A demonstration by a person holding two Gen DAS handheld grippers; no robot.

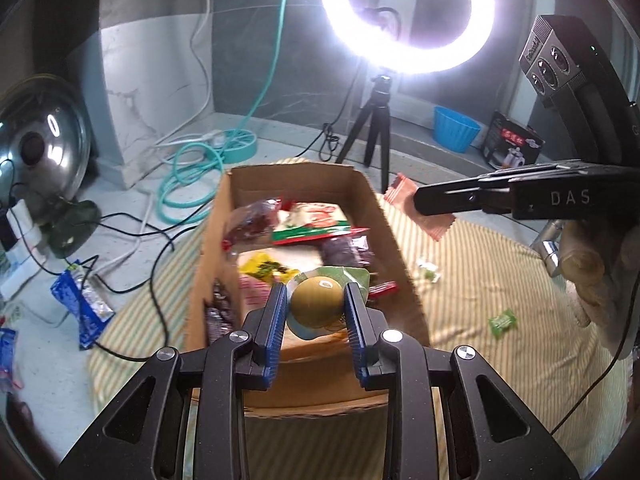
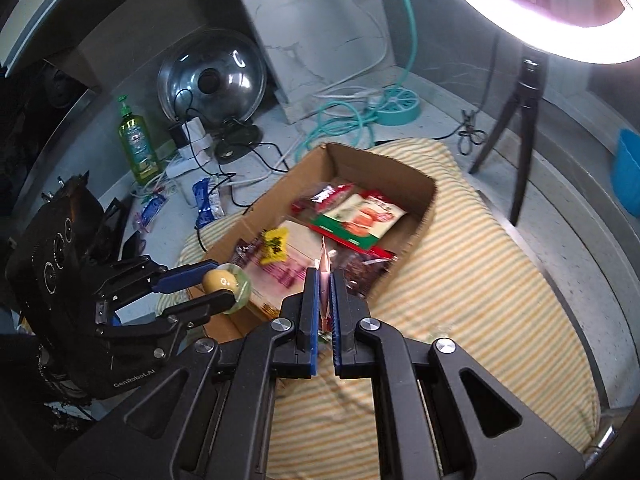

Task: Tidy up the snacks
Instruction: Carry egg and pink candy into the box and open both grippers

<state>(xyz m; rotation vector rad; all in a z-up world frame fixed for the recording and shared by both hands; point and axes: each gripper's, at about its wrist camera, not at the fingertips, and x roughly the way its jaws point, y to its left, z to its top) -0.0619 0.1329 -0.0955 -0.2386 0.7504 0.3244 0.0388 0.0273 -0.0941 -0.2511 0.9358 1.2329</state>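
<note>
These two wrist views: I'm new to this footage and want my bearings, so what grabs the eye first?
The glaring ring light on its tripod, behind the cardboard box of snacks on the striped cloth. Next, the left gripper shut on a round yellow snack above the box's near end, and the right gripper pinching a thin pink packet.

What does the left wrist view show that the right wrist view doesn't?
Left wrist only: small green candies on the striped cloth and a black printed carton.
Right wrist only: a green liquid bottle.
Both: the open cardboard box of snacks, left gripper holding a round yellow-green snack, right gripper pinching a thin orange packet.
</note>
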